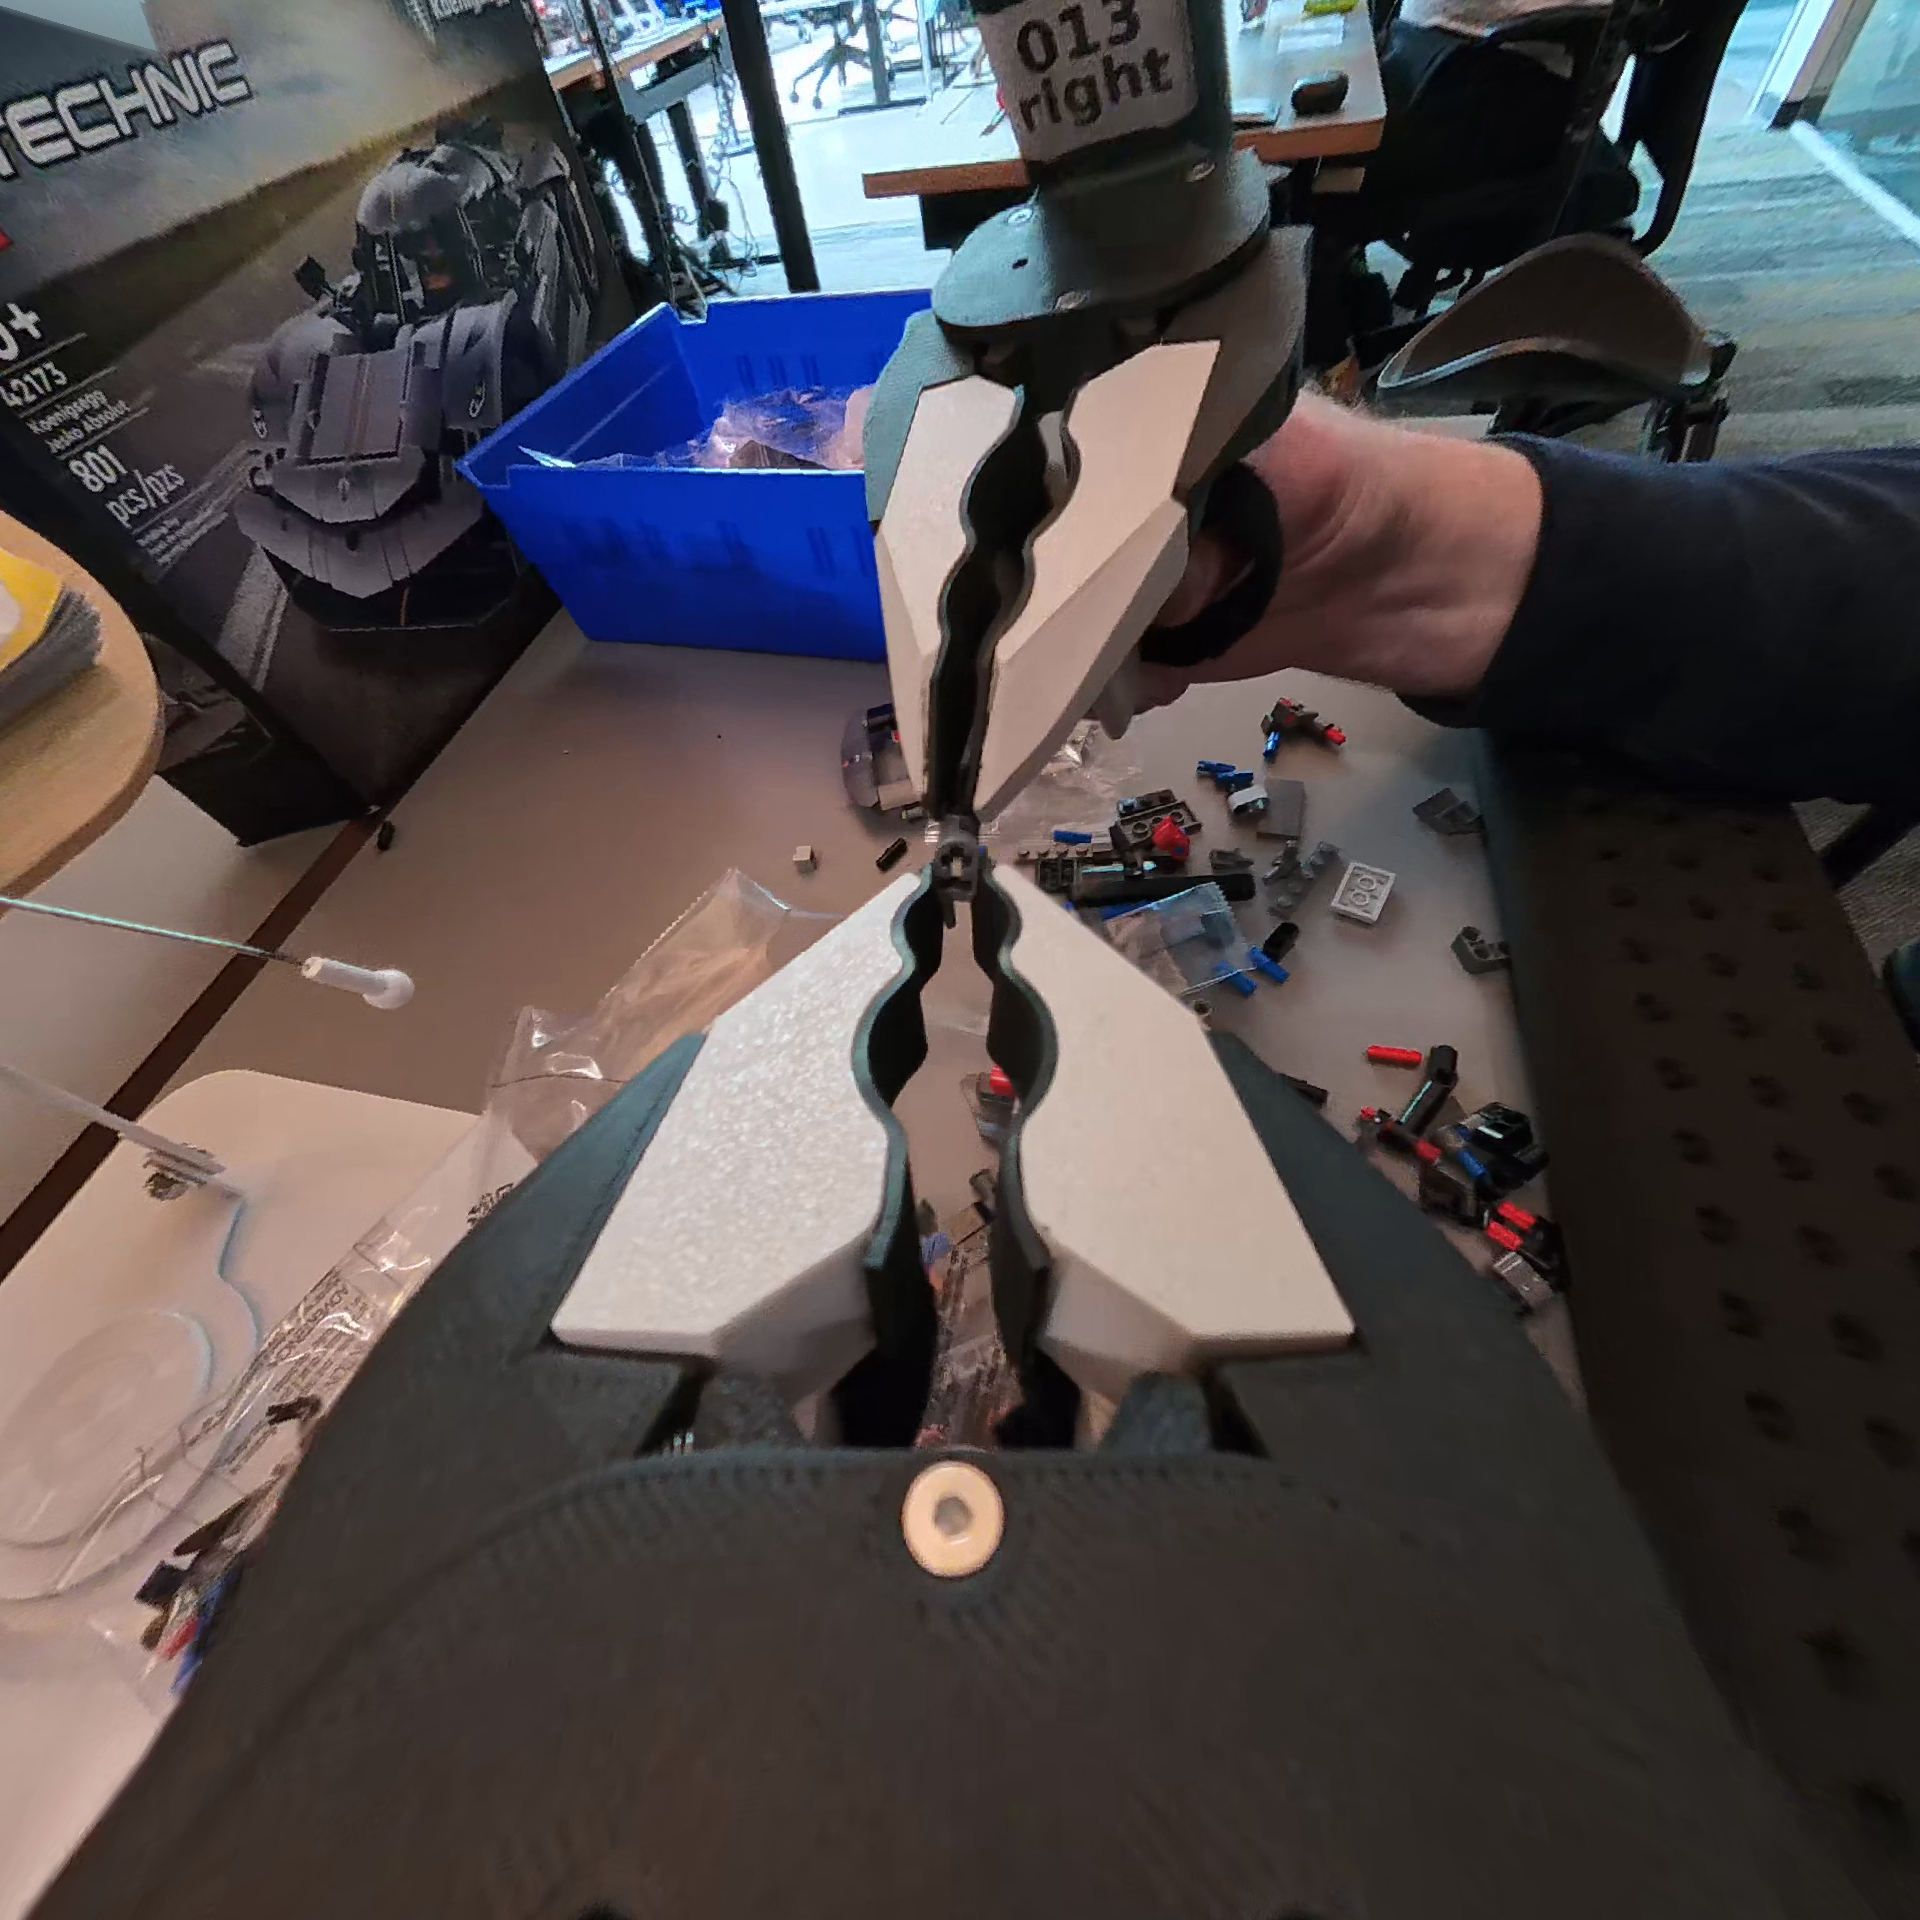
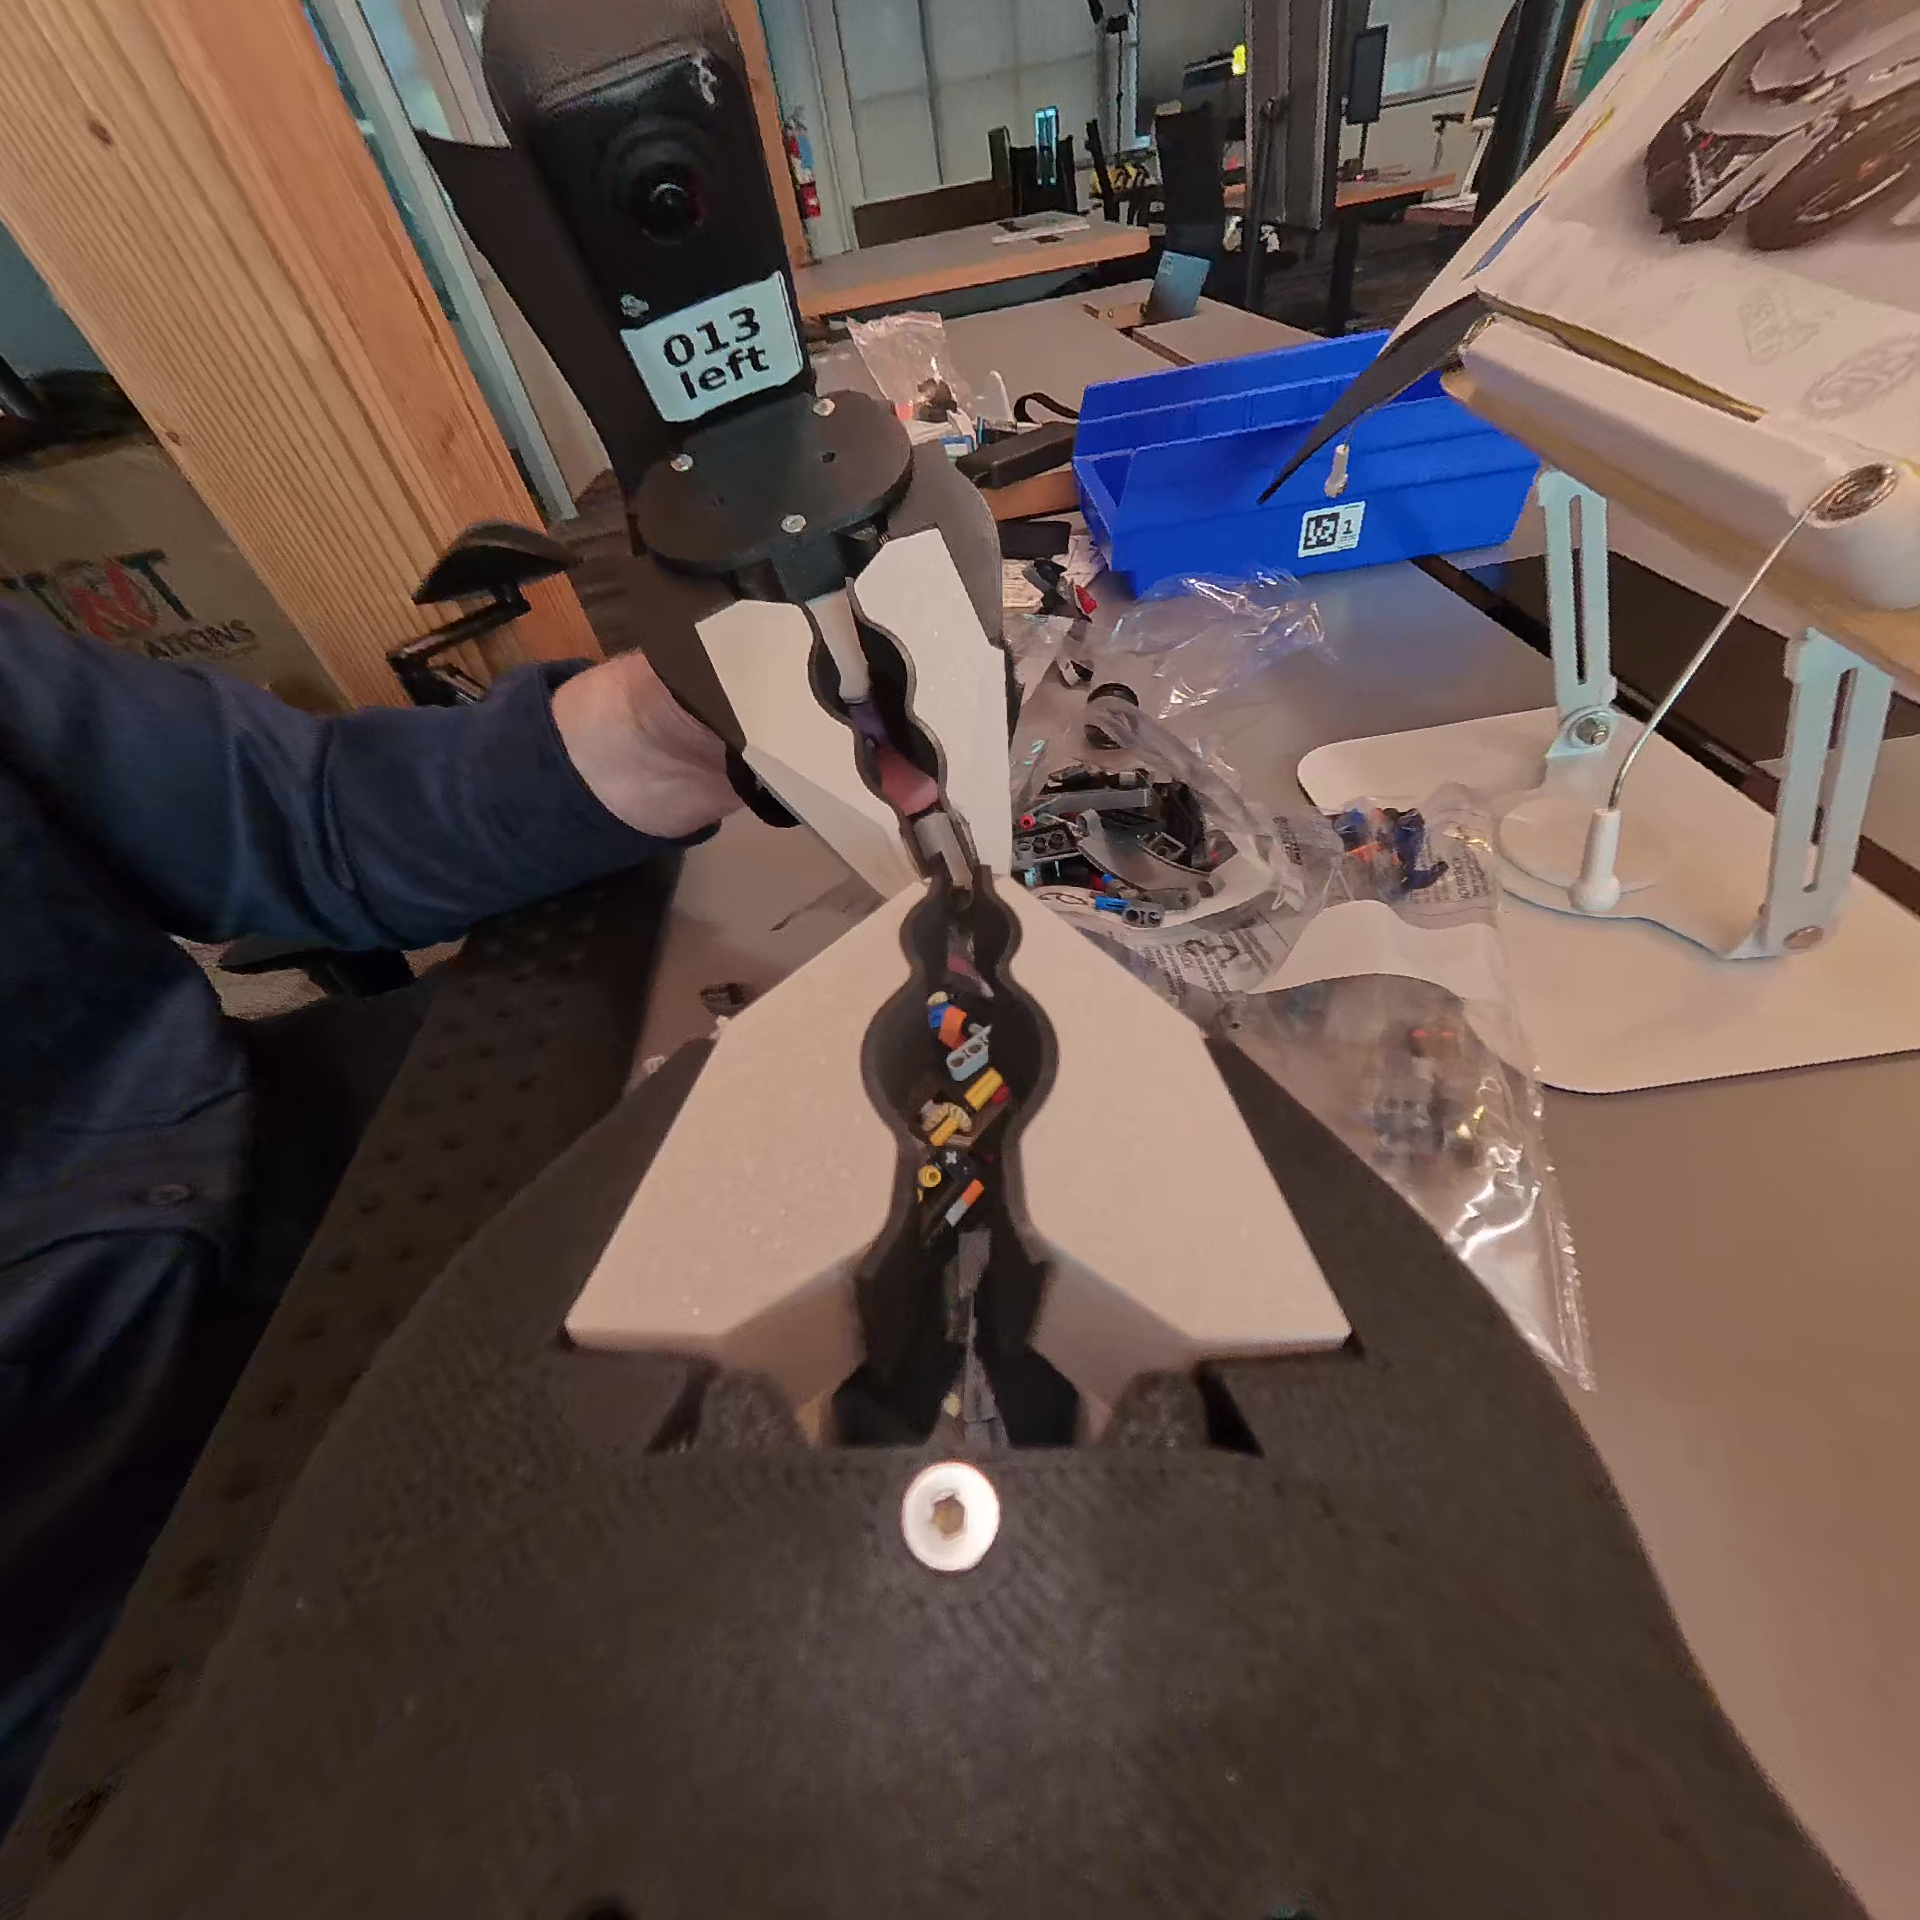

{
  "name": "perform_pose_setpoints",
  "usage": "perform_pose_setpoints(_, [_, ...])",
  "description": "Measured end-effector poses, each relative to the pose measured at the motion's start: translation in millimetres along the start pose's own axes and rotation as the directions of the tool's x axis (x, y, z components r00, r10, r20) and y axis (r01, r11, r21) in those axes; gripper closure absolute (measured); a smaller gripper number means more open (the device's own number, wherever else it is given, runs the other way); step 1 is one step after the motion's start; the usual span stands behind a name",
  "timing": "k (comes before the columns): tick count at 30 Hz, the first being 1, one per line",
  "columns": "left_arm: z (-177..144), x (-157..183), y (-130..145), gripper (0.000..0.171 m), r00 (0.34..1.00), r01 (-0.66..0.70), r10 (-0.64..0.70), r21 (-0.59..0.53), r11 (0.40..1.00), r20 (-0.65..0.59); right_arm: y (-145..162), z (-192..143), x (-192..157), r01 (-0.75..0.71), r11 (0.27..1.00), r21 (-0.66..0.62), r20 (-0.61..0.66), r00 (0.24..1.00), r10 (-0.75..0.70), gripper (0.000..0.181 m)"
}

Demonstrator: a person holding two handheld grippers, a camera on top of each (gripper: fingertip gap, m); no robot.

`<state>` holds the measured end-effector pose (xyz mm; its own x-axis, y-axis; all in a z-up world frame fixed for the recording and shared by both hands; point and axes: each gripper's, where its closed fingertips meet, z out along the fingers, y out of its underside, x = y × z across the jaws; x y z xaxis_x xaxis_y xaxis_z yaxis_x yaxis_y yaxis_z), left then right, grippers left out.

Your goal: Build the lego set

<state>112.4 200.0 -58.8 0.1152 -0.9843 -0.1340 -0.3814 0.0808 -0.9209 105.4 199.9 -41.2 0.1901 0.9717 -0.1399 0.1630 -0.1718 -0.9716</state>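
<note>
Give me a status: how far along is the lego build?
Early. Done: bags opened, loose pieces scattered on the table; no sizeable assembly visible. In hand: left gripper and right gripper meet tip to tip on a small grey connector. Left: nearly everything; some bags still hold parts.

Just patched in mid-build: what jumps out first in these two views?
The two grippers meet tip to tip above the table: the left gripper pinches a small grey lego piece, and the right gripper comes down on it from above. Loose lego pieces lie scattered on the table to the right, and a blue bin sits behind beside the set's box.
</note>
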Motion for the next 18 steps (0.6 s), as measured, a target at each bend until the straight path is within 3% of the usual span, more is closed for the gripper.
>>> perform_pose_setpoints(9, [-0.3,-1.6,4.7,0.169,0.995,-0.077,0.082,-0.089,0.993,0.059,-3.8,-0.5,0.1,0.013,1.000,0.001,-0.028,1.000,-0.012,0.181])
perform_pose_setpoints(18, [-1.8,1.3,-6.6,0.167,0.999,-0.034,0.033,0.028,0.999,0.008,-9.6,-0.4,-1.4,-0.080,0.993,0.084,0.045,0.996,0.076,0.181])
